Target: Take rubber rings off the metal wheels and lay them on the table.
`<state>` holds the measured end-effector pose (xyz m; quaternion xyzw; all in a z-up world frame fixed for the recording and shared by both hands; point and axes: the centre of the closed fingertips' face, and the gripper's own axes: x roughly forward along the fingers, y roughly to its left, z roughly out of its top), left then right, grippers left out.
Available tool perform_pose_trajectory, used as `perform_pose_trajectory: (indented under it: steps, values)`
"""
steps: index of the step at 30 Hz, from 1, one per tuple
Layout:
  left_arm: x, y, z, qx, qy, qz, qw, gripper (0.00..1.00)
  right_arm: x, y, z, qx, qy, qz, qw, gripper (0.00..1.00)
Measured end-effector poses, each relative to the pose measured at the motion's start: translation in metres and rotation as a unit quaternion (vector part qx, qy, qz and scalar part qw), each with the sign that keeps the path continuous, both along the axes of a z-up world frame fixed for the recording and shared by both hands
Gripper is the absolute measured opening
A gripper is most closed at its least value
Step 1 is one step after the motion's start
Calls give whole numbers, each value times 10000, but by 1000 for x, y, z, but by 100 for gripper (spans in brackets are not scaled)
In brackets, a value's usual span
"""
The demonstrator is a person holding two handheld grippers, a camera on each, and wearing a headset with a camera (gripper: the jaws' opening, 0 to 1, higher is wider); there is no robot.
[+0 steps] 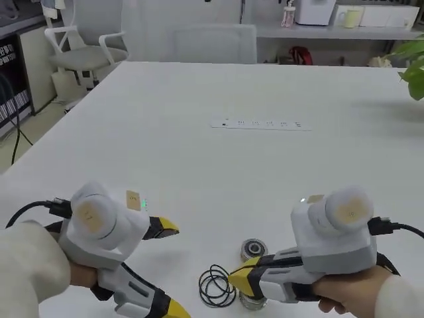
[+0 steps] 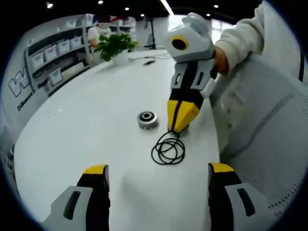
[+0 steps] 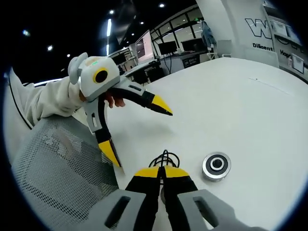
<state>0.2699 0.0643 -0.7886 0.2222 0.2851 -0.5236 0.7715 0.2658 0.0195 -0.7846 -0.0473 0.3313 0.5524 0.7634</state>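
Note:
A loose bunch of black rubber rings [image 1: 216, 286] [image 2: 168, 149] [image 3: 164, 158] lies on the white table [image 1: 252, 172] near its front edge. My right gripper [image 1: 233, 281] [image 2: 180, 124] [image 3: 162, 172] is shut, its yellow tips pinching a loop at the bunch's right side. A metal wheel [image 1: 250, 302] sits partly hidden under its jaws. A second metal wheel [image 1: 253, 249] [image 2: 147, 119] [image 3: 216, 166] lies flat just behind. My left gripper [image 1: 171, 268] [image 2: 158, 169] [image 3: 137, 132] stands open to the left of the rings, touching nothing.
A white power strip [image 1: 260, 124] lies mid-table. An office chair [image 1: 83, 56] stands at the far left corner and a green plant [image 1: 414, 69] [image 2: 113, 45] at the right edge. A mesh chair back [image 3: 57, 163] is close behind the left gripper.

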Motion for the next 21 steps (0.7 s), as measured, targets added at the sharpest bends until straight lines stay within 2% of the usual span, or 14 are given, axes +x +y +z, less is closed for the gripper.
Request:
perform_pose_trajectory:
  steps: [15,21]
  values:
    - [0,0,-1,12,19,-7,10000,86,5,-2,-6,-160,-242,52,9996,5]
    - [0,0,0,10,14,-8,10000,85,12,-6,-2,-124,-298,-54,9995,8]
